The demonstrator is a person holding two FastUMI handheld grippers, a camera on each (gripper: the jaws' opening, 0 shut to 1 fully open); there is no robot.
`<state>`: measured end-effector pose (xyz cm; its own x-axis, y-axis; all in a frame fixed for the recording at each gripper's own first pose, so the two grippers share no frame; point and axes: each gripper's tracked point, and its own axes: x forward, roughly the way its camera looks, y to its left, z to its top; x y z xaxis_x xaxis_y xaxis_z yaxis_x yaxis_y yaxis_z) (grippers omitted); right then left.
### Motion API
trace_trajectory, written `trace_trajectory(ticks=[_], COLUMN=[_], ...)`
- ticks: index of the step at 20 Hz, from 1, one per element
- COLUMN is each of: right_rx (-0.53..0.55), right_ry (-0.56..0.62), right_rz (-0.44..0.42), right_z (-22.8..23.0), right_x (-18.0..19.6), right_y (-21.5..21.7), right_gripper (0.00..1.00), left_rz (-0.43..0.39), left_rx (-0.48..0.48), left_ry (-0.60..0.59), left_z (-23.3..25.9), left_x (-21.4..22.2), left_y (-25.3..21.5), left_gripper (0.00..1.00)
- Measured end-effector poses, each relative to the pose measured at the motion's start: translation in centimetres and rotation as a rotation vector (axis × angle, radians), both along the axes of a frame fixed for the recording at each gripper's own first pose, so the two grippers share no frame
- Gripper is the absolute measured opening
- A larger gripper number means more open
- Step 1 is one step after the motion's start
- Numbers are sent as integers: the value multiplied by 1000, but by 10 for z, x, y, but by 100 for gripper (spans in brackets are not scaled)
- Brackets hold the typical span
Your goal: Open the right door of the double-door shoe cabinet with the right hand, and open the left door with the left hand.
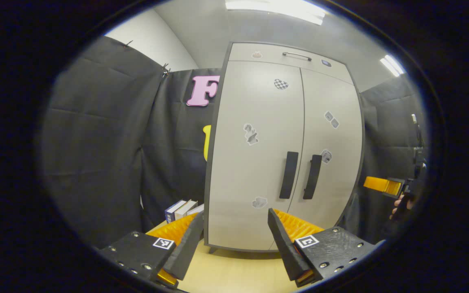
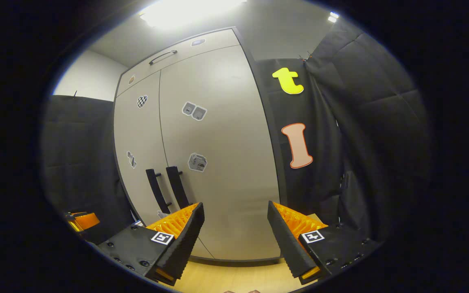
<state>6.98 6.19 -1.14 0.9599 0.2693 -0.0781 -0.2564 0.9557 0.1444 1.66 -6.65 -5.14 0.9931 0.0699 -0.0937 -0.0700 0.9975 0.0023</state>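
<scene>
- One shoe cabinet [image 1: 259, 134], pale grey and tall, stands on a light wooden surface [image 1: 234, 272] against the black cloth wall; it fills the middle of the left gripper view and the left-centre of the right gripper view.
- Two doors, both closed: the left door [image 1: 255, 171] and the right door [image 1: 332, 142], meeting at a thin vertical seam.
- One shallow top panel [image 1: 271, 53] above the doors carries one slim horizontal handle [image 1: 296, 55].
- Two grippers. The left gripper [image 1: 234, 228] hangs in front of the left door's lower part, its fingers spread wide with nothing between them. The right gripper [image 2: 234, 221] faces the right door's lower half, likewise spread and empty, not touching the cabinet.
- Two black vertical door handles side by side at the seam: the left handle [image 1: 289, 175] and the right handle [image 1: 312, 176].
- Three books [image 1: 183, 209] stand to the left of the cabinet's base.
- Several small stickers [image 1: 250, 133] dot the doors; I count six on the doors in the left gripper view.
</scene>
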Motion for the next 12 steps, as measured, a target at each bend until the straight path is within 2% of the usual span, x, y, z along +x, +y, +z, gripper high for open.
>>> trace_trajectory(ticks=[3, 12], right_rx=[26, -12], right_ry=[-13, -48], right_rz=[23, 72], right_z=[14, 29], right_x=[7, 42], right_y=[24, 104], right_gripper=[98, 98], left_rz=[-10, 11], left_rx=[-9, -41], left_ry=[-2, -4], left_z=[0, -11], left_x=[6, 3], left_y=[5, 58], left_gripper=[92, 92])
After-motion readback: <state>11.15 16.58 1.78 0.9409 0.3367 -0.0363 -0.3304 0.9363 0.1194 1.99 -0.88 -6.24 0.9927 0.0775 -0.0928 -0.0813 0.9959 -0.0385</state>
